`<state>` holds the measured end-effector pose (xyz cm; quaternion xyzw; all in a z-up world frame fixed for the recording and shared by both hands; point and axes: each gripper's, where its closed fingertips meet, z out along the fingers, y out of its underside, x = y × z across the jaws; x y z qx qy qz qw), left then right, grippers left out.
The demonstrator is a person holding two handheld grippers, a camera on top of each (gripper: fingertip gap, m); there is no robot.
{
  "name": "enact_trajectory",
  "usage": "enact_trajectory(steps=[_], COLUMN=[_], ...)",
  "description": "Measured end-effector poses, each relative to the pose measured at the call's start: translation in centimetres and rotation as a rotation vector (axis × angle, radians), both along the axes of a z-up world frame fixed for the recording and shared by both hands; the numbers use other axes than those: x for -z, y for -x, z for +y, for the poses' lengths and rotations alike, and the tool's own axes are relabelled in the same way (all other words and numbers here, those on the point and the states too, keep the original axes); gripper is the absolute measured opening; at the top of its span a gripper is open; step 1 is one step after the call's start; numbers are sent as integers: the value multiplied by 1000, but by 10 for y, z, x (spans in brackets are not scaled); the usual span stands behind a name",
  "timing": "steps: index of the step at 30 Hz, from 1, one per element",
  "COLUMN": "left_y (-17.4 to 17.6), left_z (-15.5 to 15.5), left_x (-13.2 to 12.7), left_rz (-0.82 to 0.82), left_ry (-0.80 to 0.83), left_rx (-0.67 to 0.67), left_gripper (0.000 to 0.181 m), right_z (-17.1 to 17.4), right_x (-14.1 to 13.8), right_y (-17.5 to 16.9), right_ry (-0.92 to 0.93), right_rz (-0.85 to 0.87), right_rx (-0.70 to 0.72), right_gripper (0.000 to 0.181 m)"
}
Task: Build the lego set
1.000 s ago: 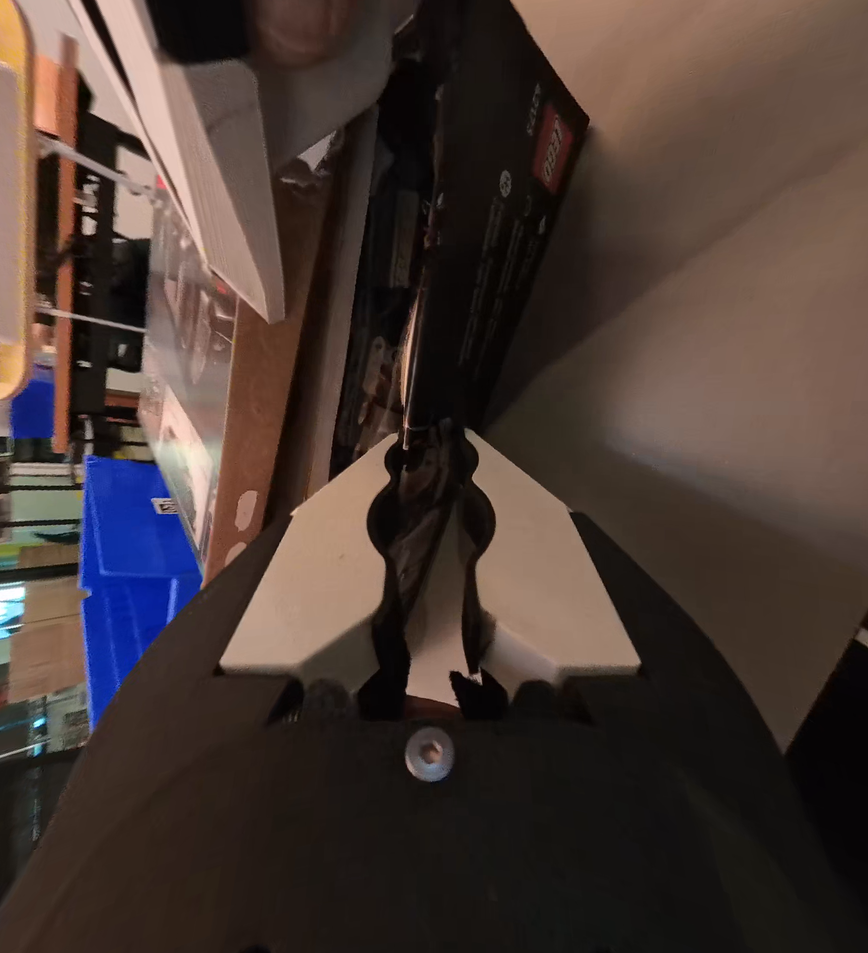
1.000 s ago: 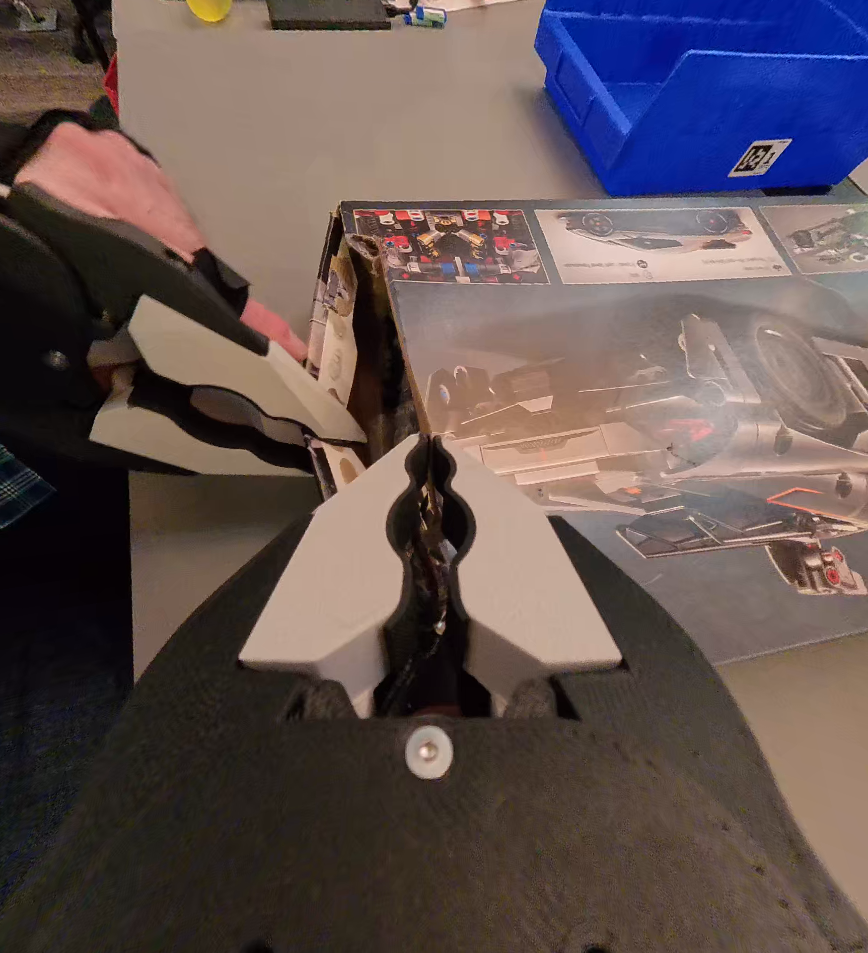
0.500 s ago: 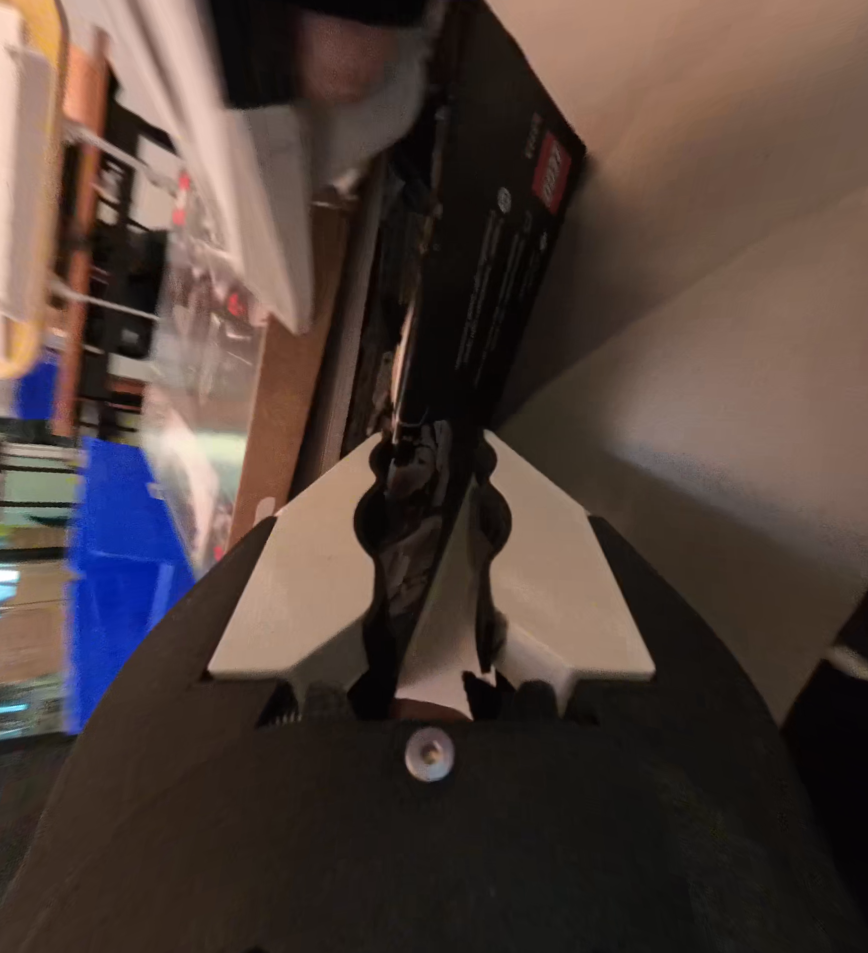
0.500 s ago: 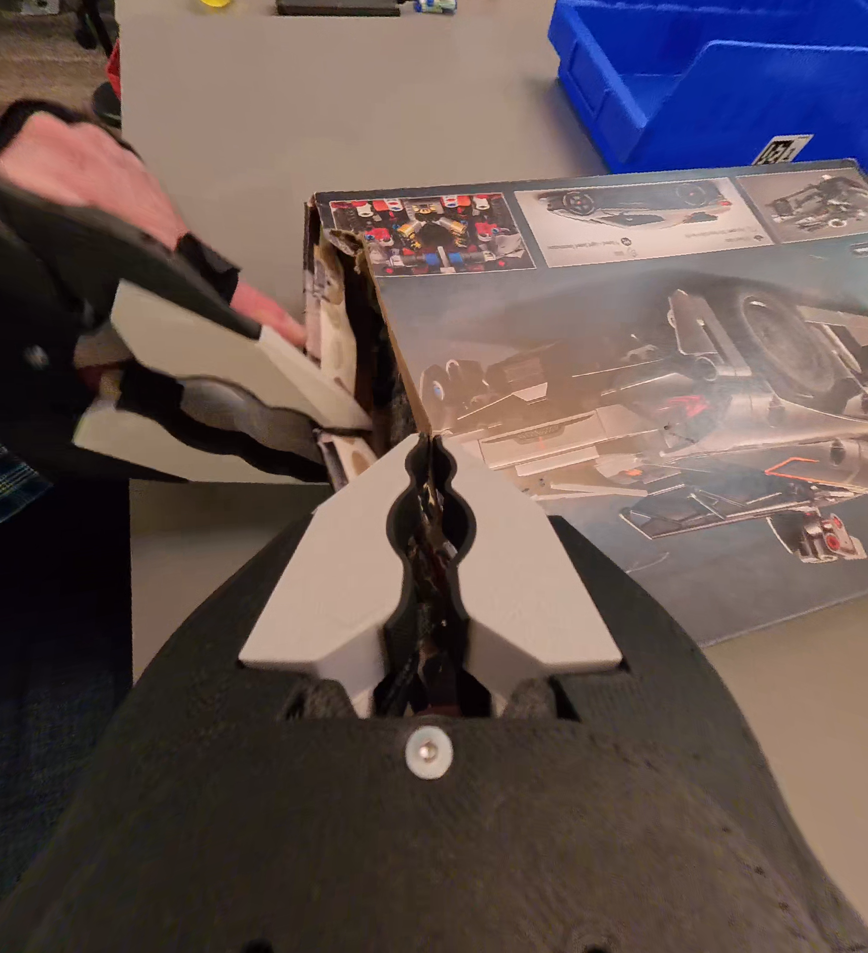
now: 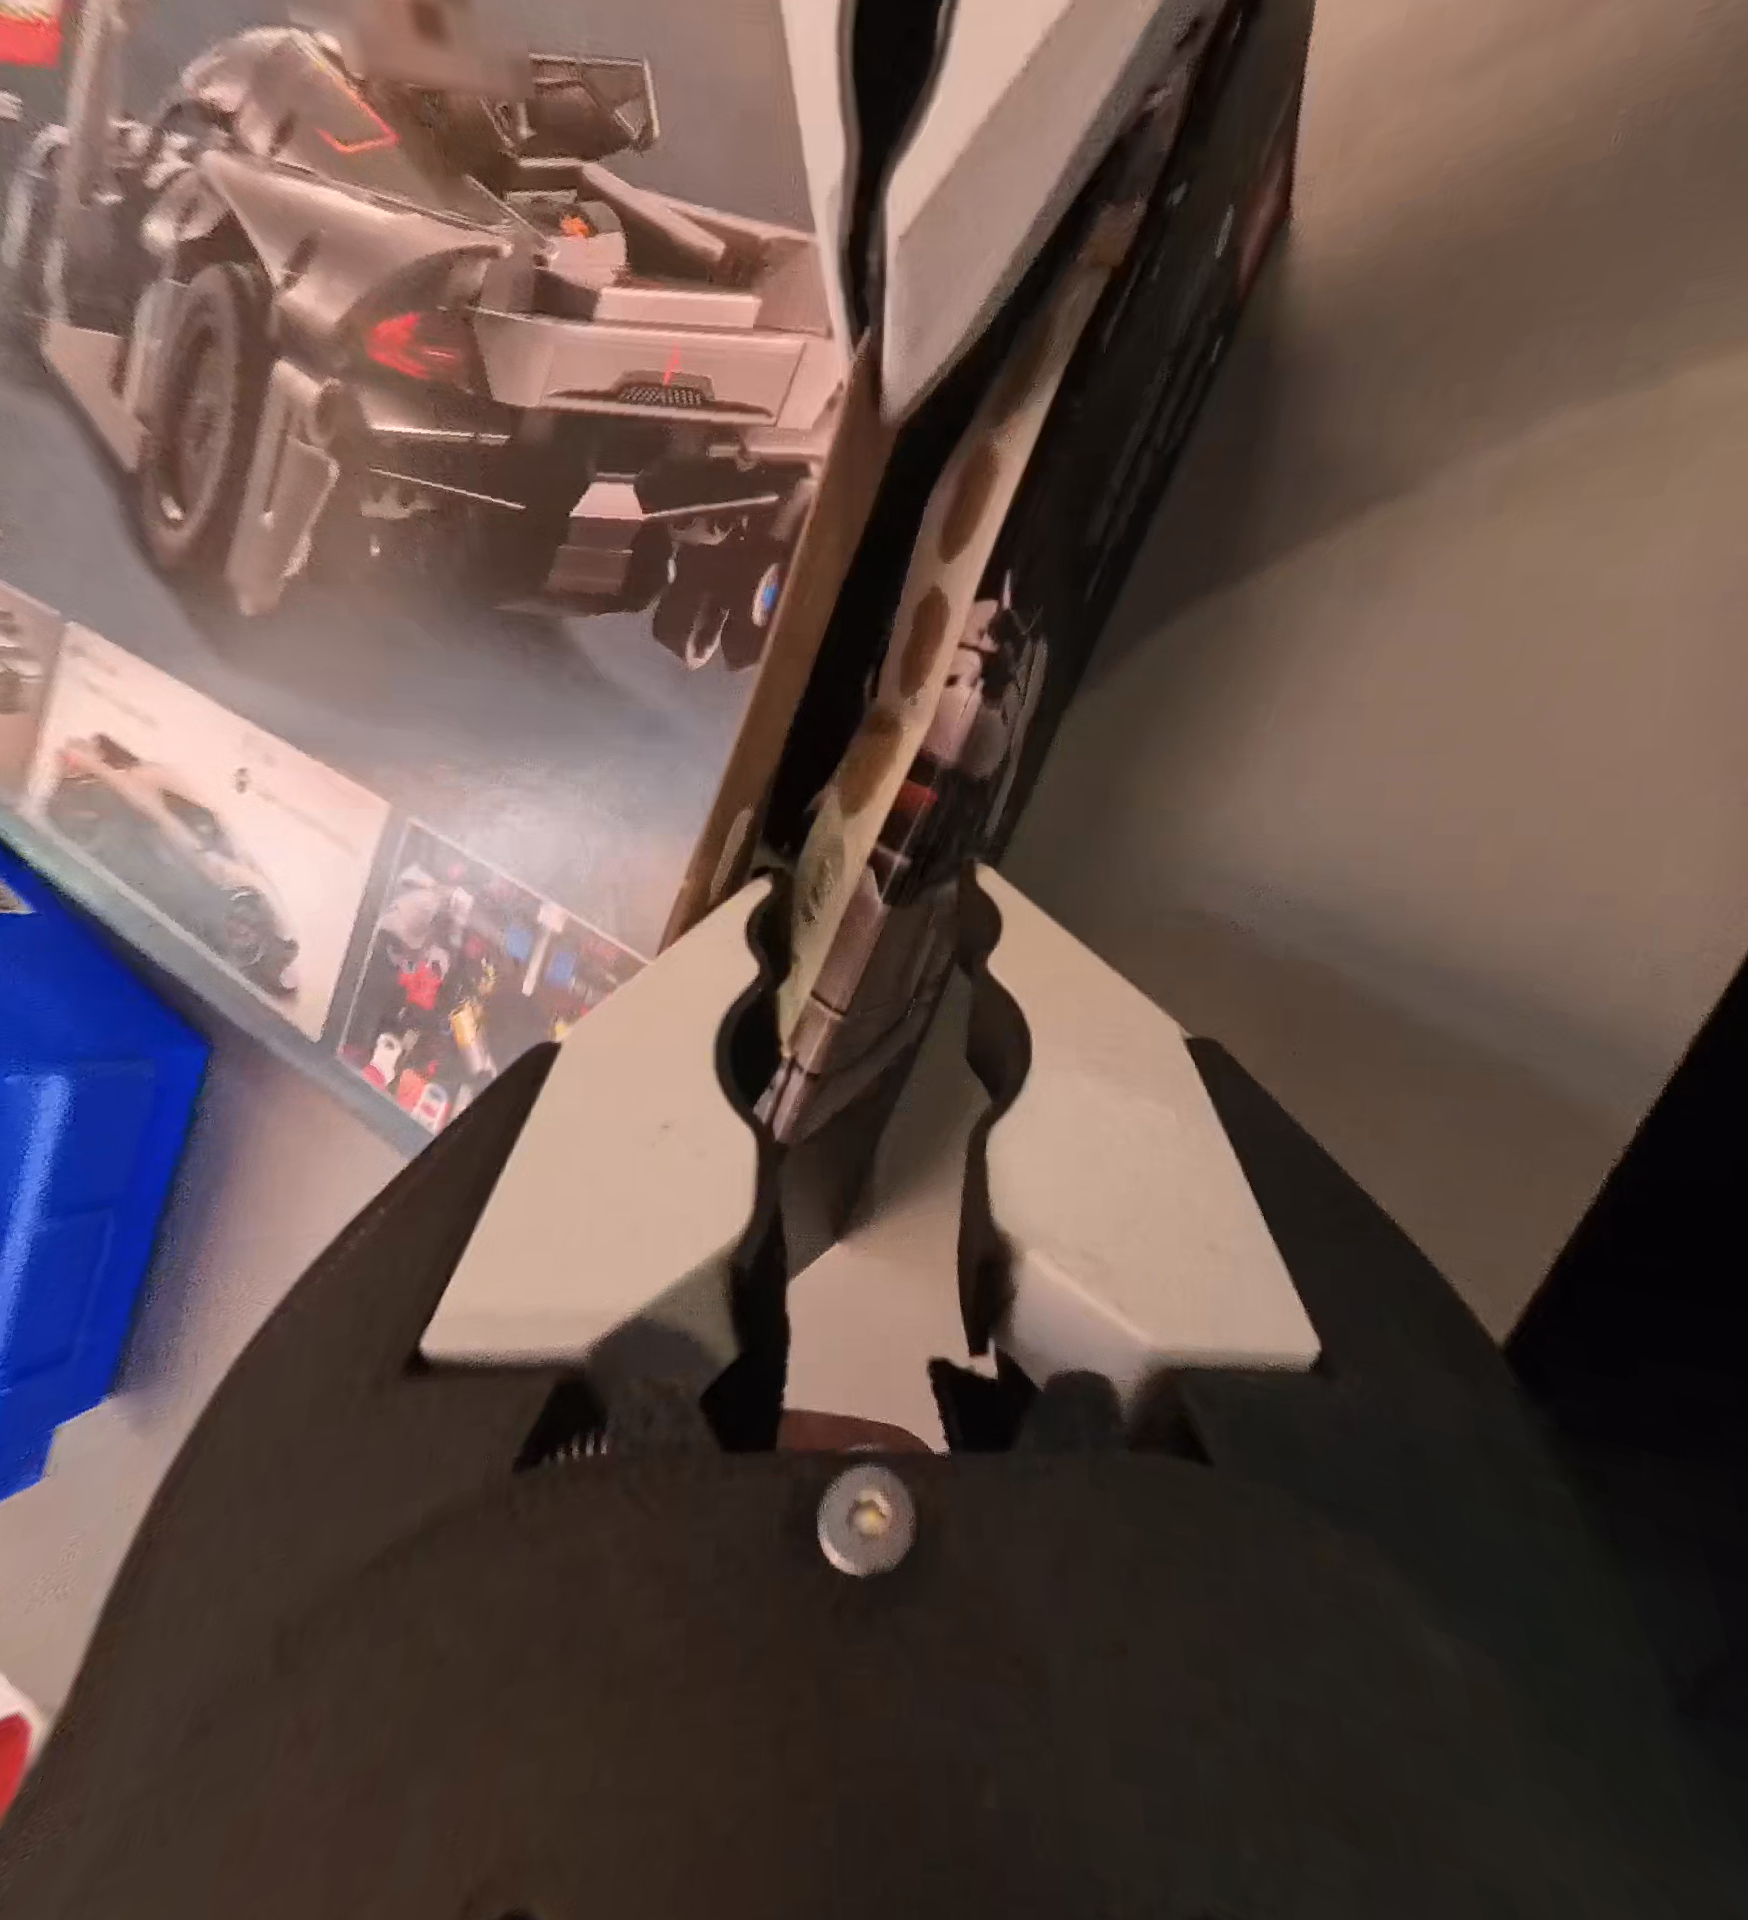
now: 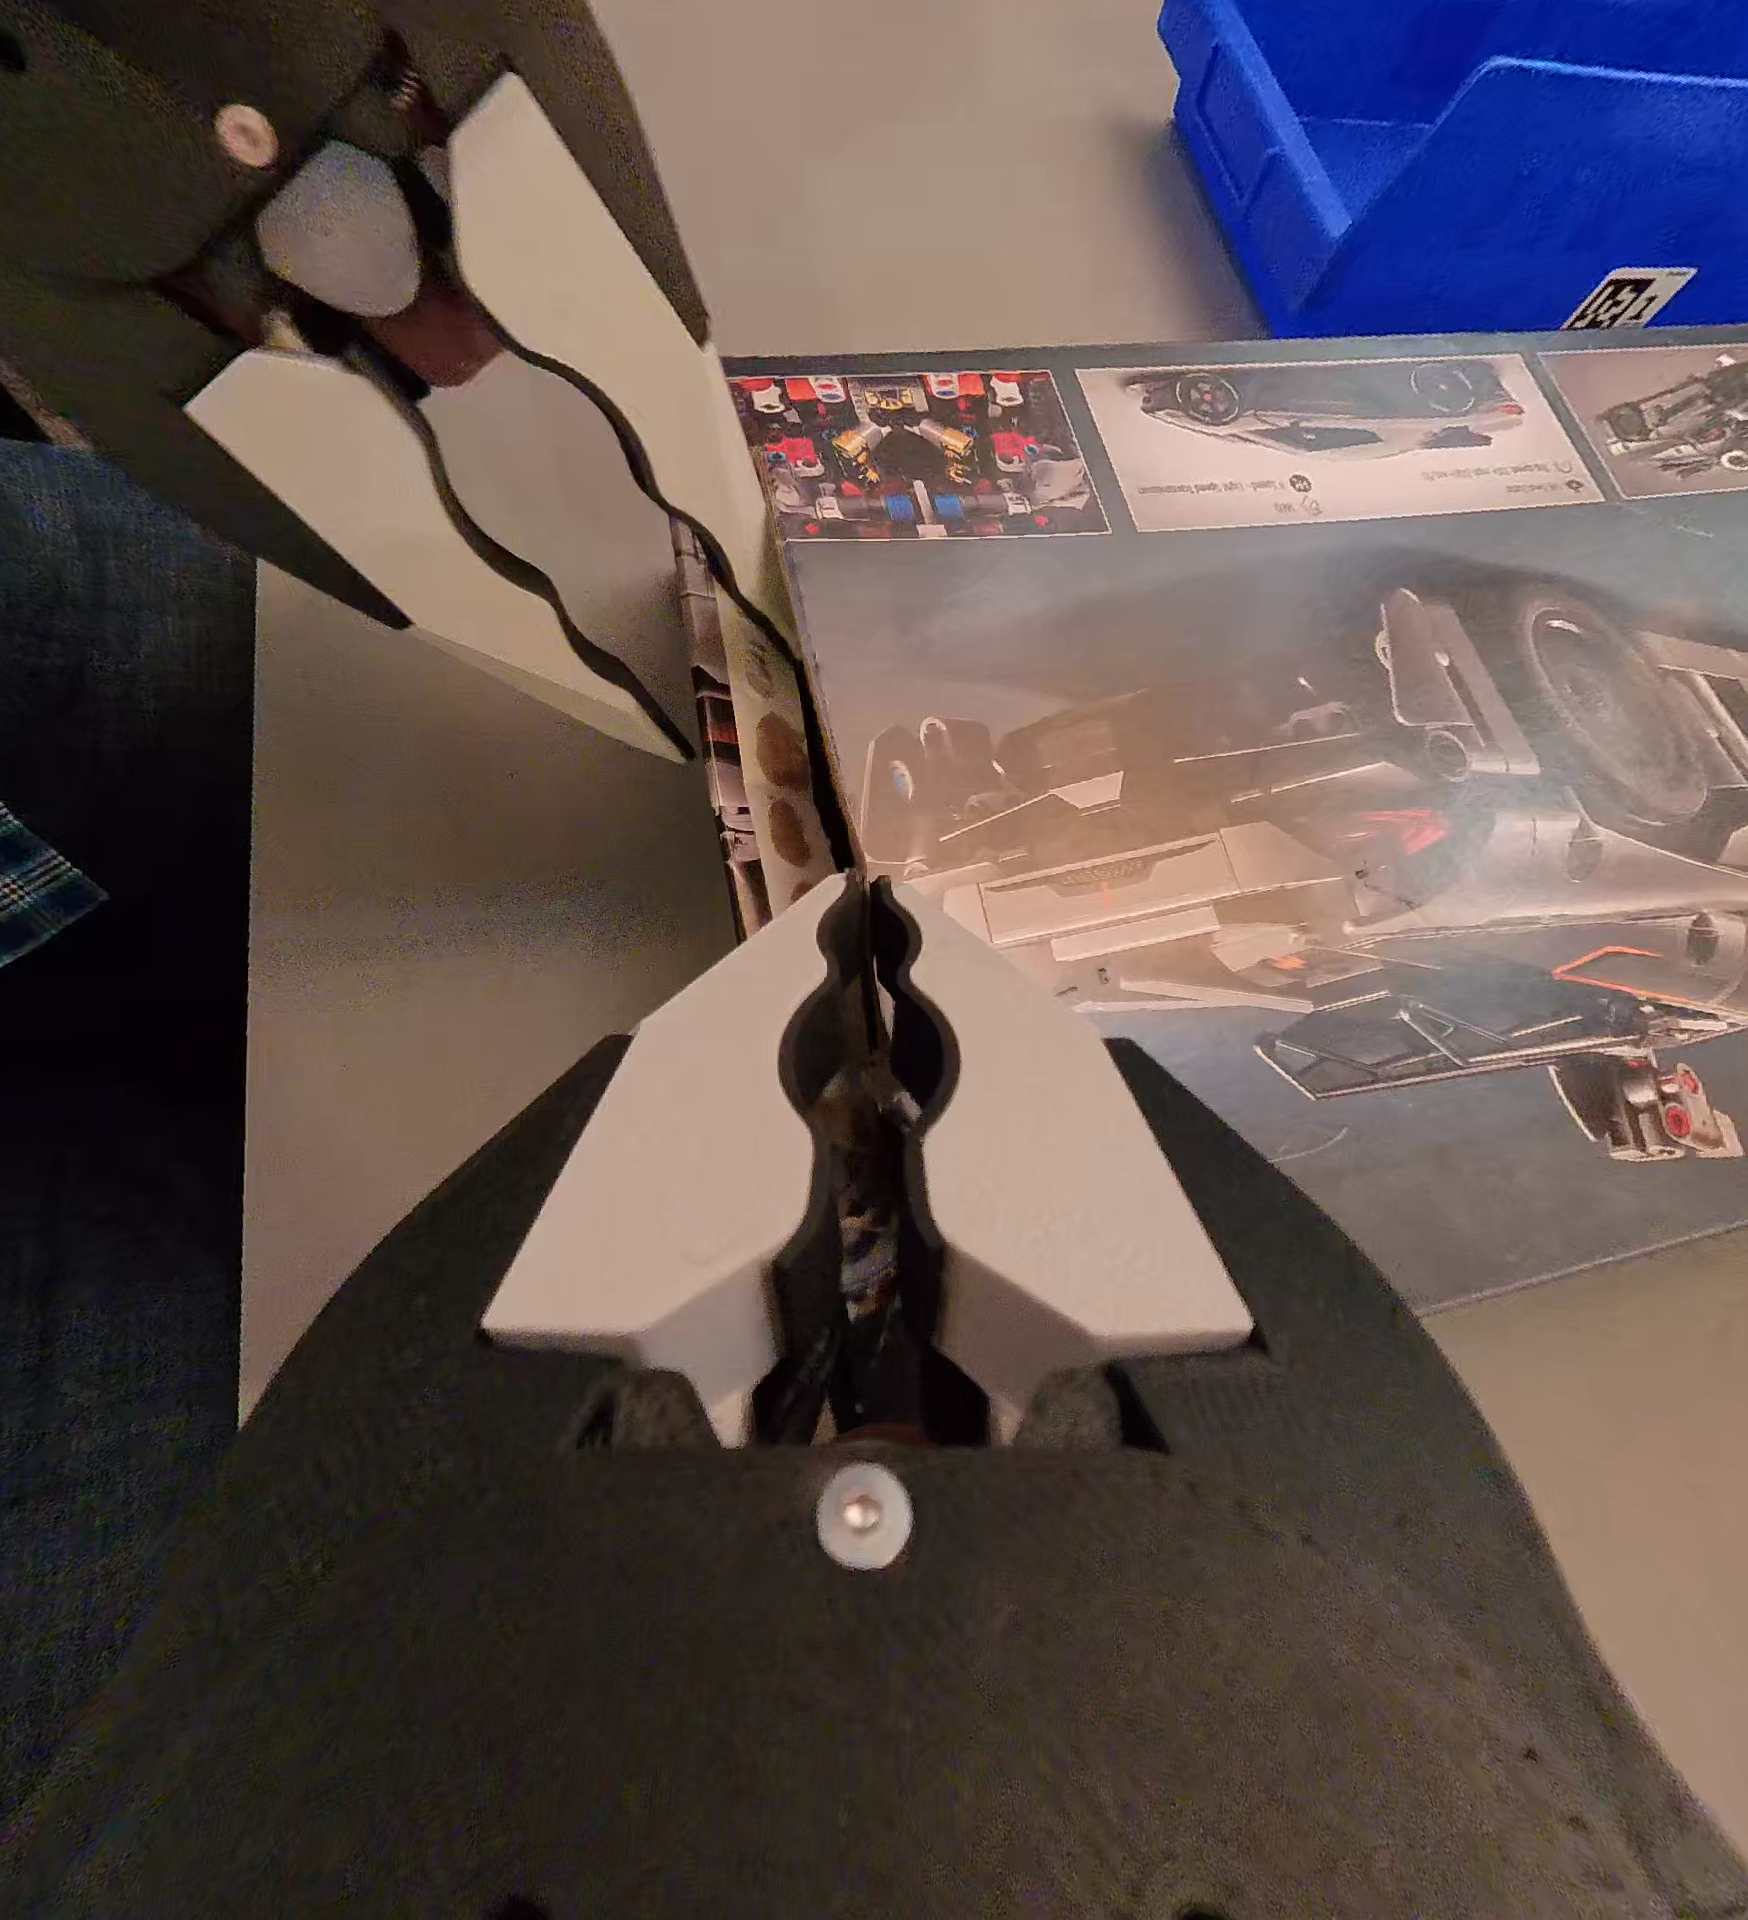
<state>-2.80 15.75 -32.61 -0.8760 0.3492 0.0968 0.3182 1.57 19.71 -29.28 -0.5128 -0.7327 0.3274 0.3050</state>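
The Lego box (image 6: 1369, 831) lies flat on the grey table (image 6: 496, 935), printed car picture upward, with one short end facing the operator. That end is partly open: a printed end flap (image 6: 735, 790) with brown glue patches stands away from the box body, and a dark gap shows behind it. No bags, bricks or booklet are visible outside the box.

The right gripper (image 6: 868, 883) is closed on the cardboard edge at the near corner of the top panel; a thin strip of card runs between its pads. The left gripper (image 5: 875, 894) has the end flap (image 5: 901, 727) between its fingers, which stand slightly apart around it; the flap appears pinched, though contact on both sides is not clear. In the right wrist view the left gripper (image 6: 735, 675) reaches the same flap from the far left.

A blue bin (image 6: 1524, 156) sits just beyond the box's far edge, apparently available for parts.

Assessment: the task is at its opening stage. The seal looks broken on this end. Outstanding: fold the flaps fully clear, withdraw the contents, sort them, and carry out all assembly. No building has begun, as far as can be seen.
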Motion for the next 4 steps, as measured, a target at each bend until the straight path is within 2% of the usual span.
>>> enact_trajectory(steps=[1, 2, 4], left_y=[0, -2, -12], left_z=[0, 1, -2], left_x=[3, 5, 12], left_rz=[0, -12, -71], left_ry=[45, 75, 129], left_rx=[8, 11, 43], left_gripper=[28, 27, 42], right_z=[0, 0, 2], right_x=[0, 1, 1], right_y=[0, 0, -1], right_ry=[3, 3, 6], right_rz=[-3, -6, -8], right_rx=[-3, -5, -10], right_gripper=[0, 0, 0])
